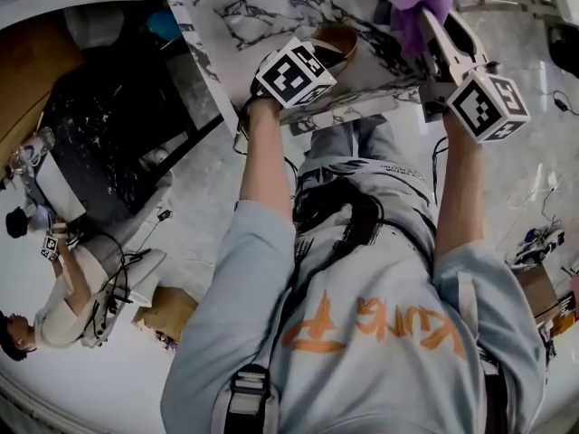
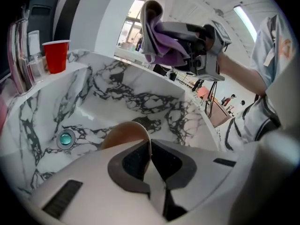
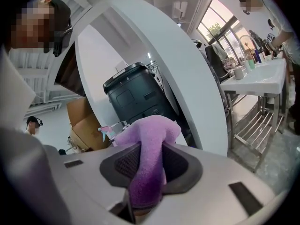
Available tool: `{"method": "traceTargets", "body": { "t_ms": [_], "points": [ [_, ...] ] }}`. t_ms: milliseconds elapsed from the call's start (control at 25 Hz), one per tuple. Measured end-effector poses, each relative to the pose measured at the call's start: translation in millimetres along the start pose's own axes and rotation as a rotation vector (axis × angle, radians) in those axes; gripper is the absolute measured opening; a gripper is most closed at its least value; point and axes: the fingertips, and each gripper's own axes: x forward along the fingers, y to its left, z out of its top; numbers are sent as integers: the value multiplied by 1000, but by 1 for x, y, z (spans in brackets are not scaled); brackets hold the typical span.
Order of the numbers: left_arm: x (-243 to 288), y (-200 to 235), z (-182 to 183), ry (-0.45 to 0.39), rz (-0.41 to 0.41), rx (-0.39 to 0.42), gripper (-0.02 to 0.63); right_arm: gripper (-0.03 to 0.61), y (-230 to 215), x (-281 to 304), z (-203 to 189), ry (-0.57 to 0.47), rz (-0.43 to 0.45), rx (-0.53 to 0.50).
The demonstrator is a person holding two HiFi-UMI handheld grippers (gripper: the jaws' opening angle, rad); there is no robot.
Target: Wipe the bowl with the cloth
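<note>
Left fingers (image 2: 127, 167) pinch the bowl (image 2: 121, 133) rim; raised right fingers (image 3: 182, 165) clamp the cloth (image 3: 148, 170).

surface: marbled sink (image 2: 140, 97); on rim: upright red cup (image 2: 56, 55); basin floor: drain (image 2: 65, 138)

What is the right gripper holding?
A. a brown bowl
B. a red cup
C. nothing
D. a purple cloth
D: the cloth is pinched between the jaws of the right gripper.
</note>
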Motion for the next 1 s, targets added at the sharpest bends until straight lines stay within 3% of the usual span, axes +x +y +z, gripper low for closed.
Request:
{"method": "traceTargets", "body": {
  "t_ms": [240, 480, 720, 840, 1000],
  "points": [
    [16, -2, -15, 87, -12, 15, 34, 132, 1, 4, -5, 16, 2, 6],
    [24, -4, -16, 104, -8, 28, 34, 132, 10, 11, -6, 33, 24, -2],
    [23, -16, -37, 189, -66, 12, 35, 132, 16, 17, -8, 53, 37, -6],
    [14, -16, -27, 135, -64, -26, 35, 132, 23, 20, -5, 50, 61, -14],
    [-20, -6, 12, -83, -3, -116, 35, 132, 31, 24, 0, 42, 80, -21]
  ]
}}
